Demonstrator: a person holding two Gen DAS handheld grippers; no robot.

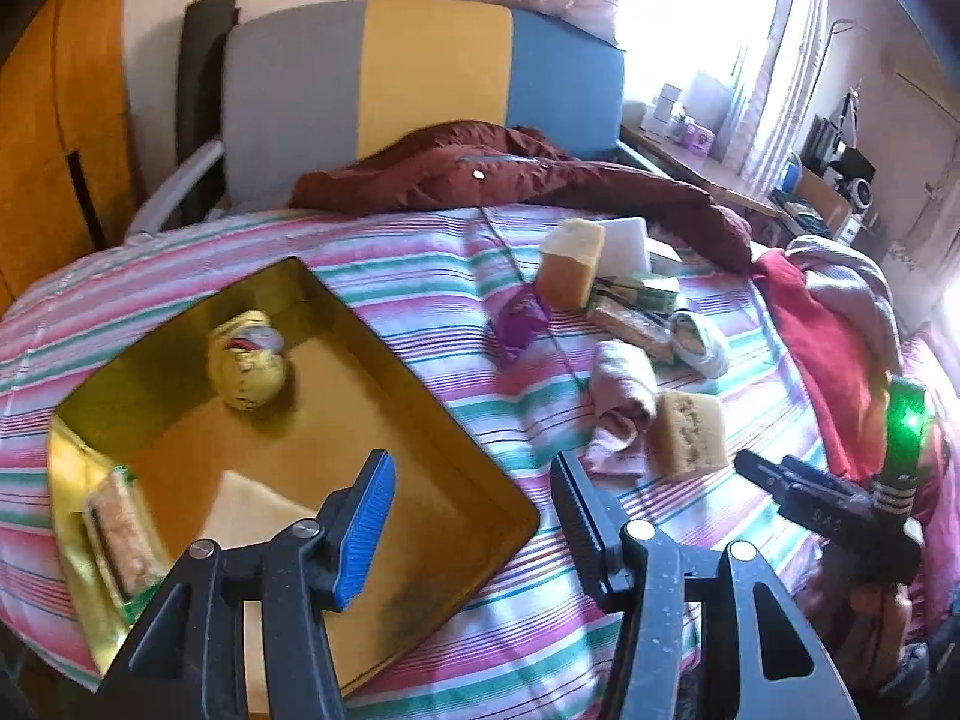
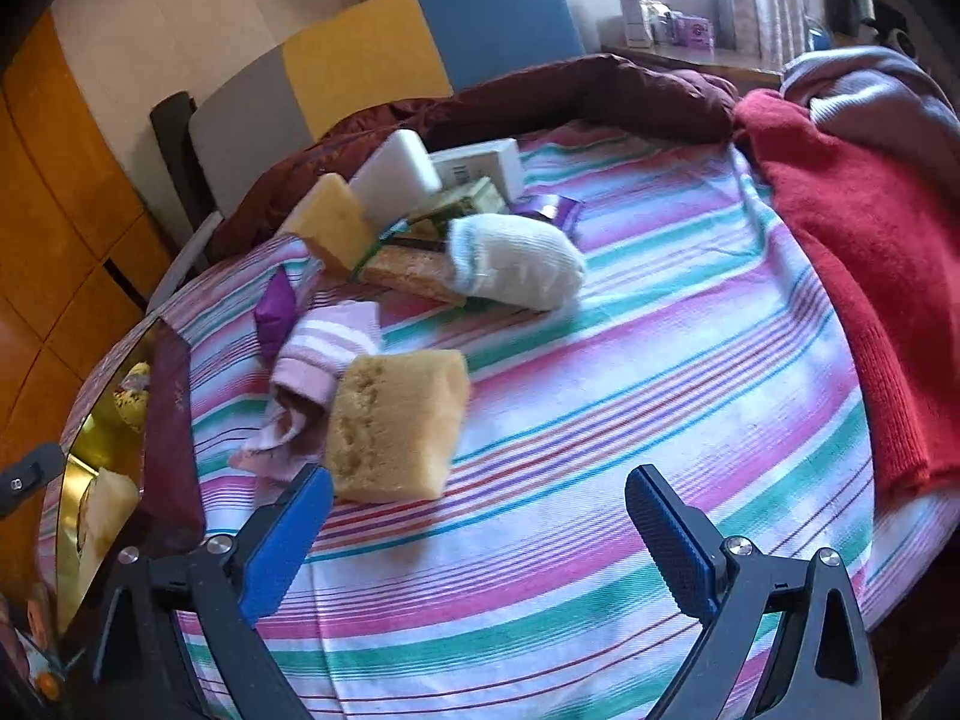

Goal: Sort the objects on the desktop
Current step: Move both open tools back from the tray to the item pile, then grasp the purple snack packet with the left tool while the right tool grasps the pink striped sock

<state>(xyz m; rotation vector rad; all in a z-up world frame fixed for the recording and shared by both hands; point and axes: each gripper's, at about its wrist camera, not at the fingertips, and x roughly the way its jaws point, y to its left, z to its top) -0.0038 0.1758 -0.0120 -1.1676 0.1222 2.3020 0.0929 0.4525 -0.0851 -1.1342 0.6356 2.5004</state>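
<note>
My left gripper (image 1: 474, 504) hangs open over the near right corner of the gold tray (image 1: 336, 420), with nothing between its blue pads. In the tray lie a rolled yellow sock (image 1: 246, 360) and a wrapped snack bar (image 1: 114, 528). My right gripper (image 2: 480, 498) is open too, just short of a tan sponge (image 2: 396, 420) on the striped cloth. A pink sock (image 2: 318, 372) lies against the sponge's left side. Farther back are a white sock (image 2: 516, 258), a purple packet (image 2: 276, 306), a yellow sponge (image 2: 330, 222), a white foam block (image 2: 396, 171) and a white box (image 2: 480, 162).
The striped cloth (image 2: 660, 390) covers a rounded surface. A red sweater (image 2: 852, 276) and a dark red jacket (image 1: 480, 174) lie along its right and far edges. A grey, yellow and blue chair back (image 1: 420, 72) stands behind. The tray (image 2: 90, 450) borders the left side.
</note>
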